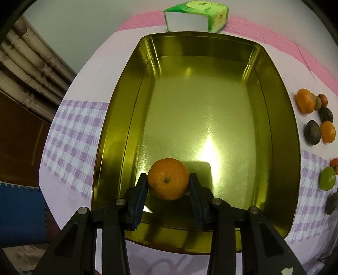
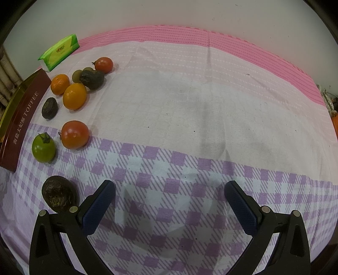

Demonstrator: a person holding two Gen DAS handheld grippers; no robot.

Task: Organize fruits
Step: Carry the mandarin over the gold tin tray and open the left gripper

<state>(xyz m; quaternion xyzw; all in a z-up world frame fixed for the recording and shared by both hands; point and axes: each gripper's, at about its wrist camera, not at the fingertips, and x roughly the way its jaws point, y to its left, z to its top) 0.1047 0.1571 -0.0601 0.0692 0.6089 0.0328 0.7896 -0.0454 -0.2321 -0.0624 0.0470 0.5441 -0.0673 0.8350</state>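
Observation:
My left gripper [image 1: 169, 180] is shut on a small orange [image 1: 168, 178], one pad against each side. It holds the orange low over the near end of an open gold tin [image 1: 211, 95], which has nothing else in it. In the right wrist view several fruits lie beside the tin's maroon wall [image 2: 23, 118]: two oranges [image 2: 74, 96], red tomatoes [image 2: 75, 134], a green tomato [image 2: 43, 147] and dark wrinkled fruits [image 2: 58, 193]. My right gripper [image 2: 170, 188] stands open over bare checked cloth, just right of the nearest dark fruit.
A green tissue pack [image 1: 196, 17] lies behind the tin's far end. The table carries a white, lilac-checked cloth [image 2: 190, 105] with a pink band at the back. A wall stands behind, and the table edge drops off to the left of the tin.

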